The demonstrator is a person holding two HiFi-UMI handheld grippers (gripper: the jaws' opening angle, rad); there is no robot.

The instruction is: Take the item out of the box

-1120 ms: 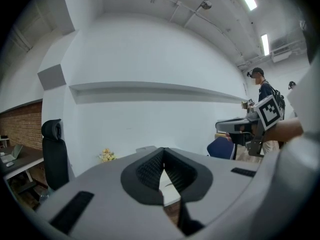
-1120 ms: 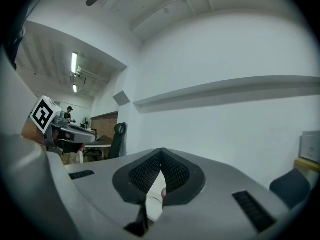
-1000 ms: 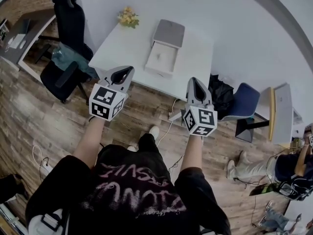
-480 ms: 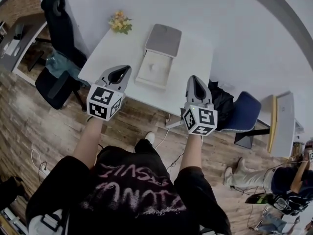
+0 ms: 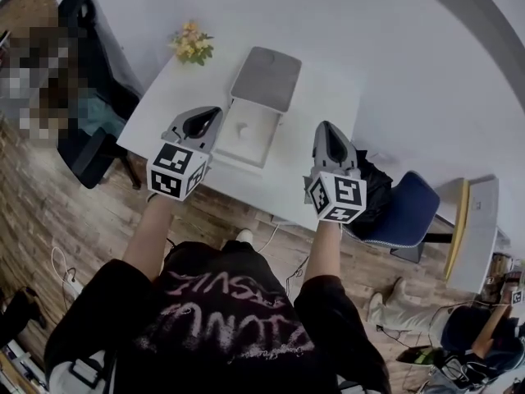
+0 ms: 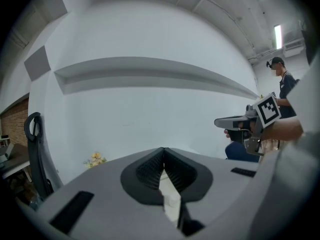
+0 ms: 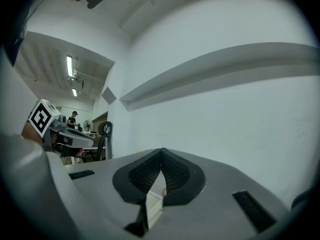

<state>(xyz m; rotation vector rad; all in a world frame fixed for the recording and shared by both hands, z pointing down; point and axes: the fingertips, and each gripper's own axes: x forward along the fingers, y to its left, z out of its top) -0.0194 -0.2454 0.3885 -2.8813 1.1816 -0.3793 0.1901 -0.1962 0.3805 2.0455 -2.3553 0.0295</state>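
An open white box lies on the white table, its grey lid folded back behind it. A small pale item rests inside the tray. My left gripper is shut and empty, hovering over the table's near edge just left of the box. The right gripper is also shut and empty, over the near edge to the right of the box. In the left gripper view the jaws meet, with the box showing below them. The right gripper view shows the same: closed jaws, box.
A small bunch of yellow flowers stands at the table's far left corner. A black office chair stands left of the table; a blue chair and a dark bag are at the right. Another person is at the lower right.
The table and box have come closer in the head view. Both grippers, still shut, have moved forward from over the floor to over the table's near edge.
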